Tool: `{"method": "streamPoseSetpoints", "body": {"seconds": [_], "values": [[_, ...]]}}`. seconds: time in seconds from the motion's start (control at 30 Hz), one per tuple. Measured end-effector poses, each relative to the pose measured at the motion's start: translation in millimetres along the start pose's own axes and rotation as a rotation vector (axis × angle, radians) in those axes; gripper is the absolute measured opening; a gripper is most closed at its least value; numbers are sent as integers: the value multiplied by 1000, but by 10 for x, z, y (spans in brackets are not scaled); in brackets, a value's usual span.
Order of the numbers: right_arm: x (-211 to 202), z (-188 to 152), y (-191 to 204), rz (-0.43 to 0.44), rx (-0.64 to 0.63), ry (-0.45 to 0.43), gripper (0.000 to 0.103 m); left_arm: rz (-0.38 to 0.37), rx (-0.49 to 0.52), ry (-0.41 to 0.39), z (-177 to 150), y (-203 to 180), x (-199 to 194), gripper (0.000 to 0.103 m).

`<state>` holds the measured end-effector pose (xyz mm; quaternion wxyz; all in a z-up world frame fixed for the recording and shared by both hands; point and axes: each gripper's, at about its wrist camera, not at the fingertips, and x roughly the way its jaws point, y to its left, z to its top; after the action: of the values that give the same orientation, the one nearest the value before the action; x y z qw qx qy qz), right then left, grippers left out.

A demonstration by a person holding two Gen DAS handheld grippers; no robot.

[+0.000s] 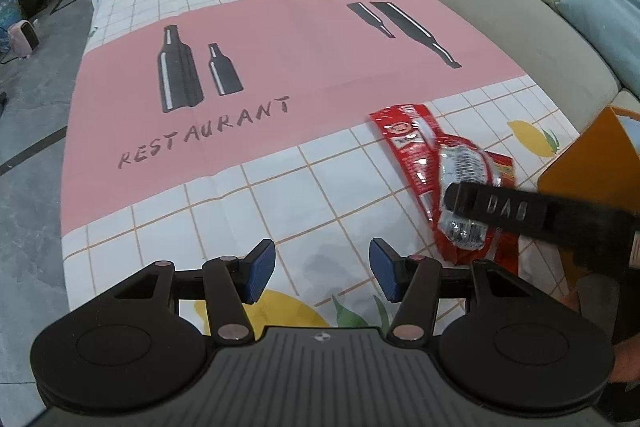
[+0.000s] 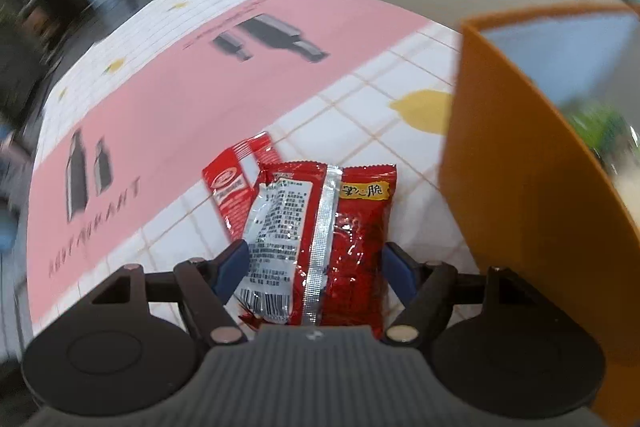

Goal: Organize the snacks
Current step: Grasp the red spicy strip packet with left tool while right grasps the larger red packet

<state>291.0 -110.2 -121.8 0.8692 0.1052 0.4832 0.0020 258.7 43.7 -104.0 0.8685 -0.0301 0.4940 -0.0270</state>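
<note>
While the right gripper gapes, the snack packet lies between.

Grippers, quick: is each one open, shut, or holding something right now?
Left gripper: jaws open, nothing between them.
Right gripper: jaws open around the red snack packet, not visibly squeezing it.

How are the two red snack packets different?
The shiny crinkly packet lies back side up, showing a silver seam and barcode; the flat packet shows a red and white printed face. The crinkly one lies partly on top of the flat one and looks puffier. It sits between the right hand-held gripper's open jaws. Both are red.
</note>
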Motion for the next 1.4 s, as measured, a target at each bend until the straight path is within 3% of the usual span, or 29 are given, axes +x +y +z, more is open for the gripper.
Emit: {"method": "streamPoseSetpoints", "body": {"seconds": [0.2,0.37,0.53,0.6,0.67,0.97,1.17,1.23,1.3,1.4], "values": [[30,28,9,114,-82,53,65,-5,-3,23,-38,62,-2,64],[25,-32,109,186,-172,87,65,-11,-83,53,-112,236,-21,64],[-148,-83,162,75,-252,-17,64,-57,-117,12,-33,267,-61,65],[-183,-107,186,-20,-332,-66,64,-94,-131,-5,33,232,-47,74],[-169,-155,170,-79,-371,-75,64,-129,-136,-2,121,148,15,75],[-68,-160,-73,-4,-234,-28,64,-162,-93,47,298,-265,425,75],[-69,-179,-85,31,-246,-22,65,-106,-46,60,303,-386,545,72],[-61,-183,-88,35,-248,-22,65,-98,-27,53,294,-414,540,65],[-54,-183,-79,32,-254,-23,66,-66,0,45,280,-439,532,53],[-50,-202,-77,29,-263,-24,66,-74,-13,43,259,-378,515,46]]}}
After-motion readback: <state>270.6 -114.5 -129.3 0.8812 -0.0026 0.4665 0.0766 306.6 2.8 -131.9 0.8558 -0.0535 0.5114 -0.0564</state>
